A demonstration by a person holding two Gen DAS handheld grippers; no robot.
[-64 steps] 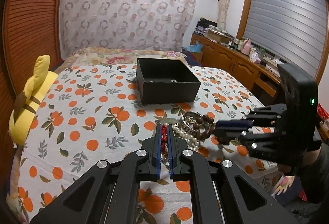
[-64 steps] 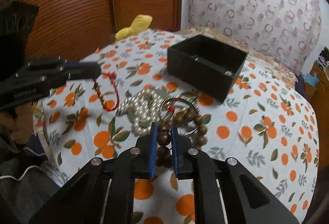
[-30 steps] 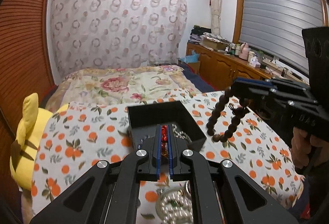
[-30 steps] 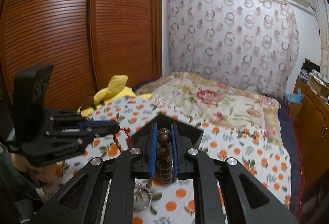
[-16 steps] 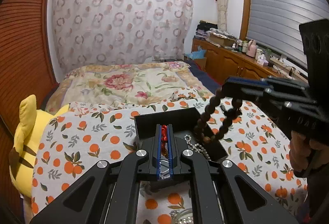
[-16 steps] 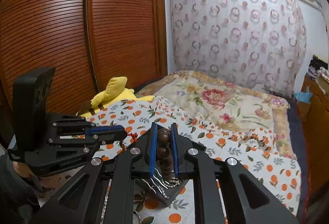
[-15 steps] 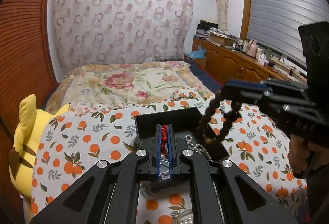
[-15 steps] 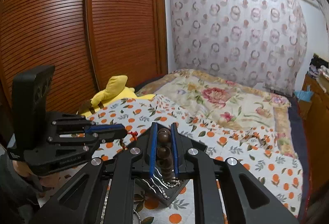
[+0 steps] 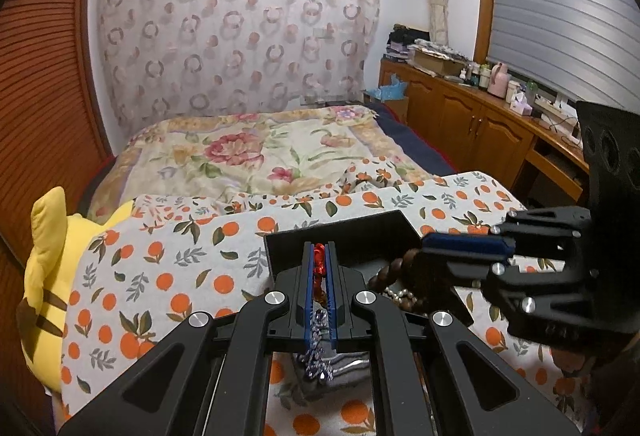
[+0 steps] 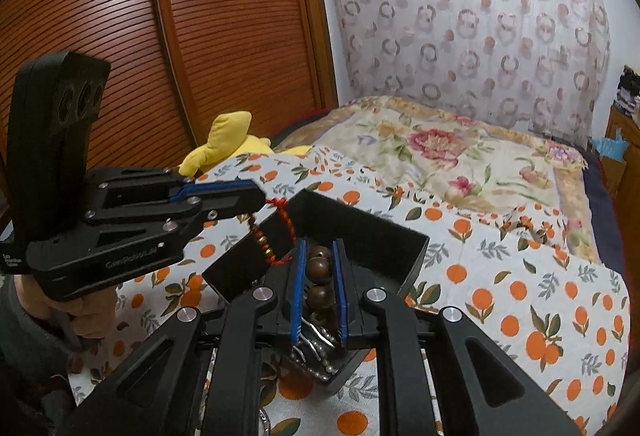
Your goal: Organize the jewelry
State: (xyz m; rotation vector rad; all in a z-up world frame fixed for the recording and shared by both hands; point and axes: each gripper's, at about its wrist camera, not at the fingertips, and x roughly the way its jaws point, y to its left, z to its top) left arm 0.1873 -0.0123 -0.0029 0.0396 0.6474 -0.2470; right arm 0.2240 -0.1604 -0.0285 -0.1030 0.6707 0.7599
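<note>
Left gripper point(image 9: 319, 264) pinches red cord point(image 10: 280, 232), right gripper point(image 10: 319, 272) clamps beads point(image 10: 318, 274), both over box point(image 10: 384, 236) at frame centre, likely for release.

We see a black box point(image 10: 384, 236) mid-frame, red cord bracelet point(image 10: 282, 226) w/ gold beads, brown bead bracelet point(image 10: 319, 268), orange-print white sheet point(image 10: 520, 276), yellow plush point(image 10: 228, 140) upper left.

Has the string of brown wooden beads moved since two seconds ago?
Yes. The brown wooden beads went from the orange-print bedspread to over the black box.
</note>
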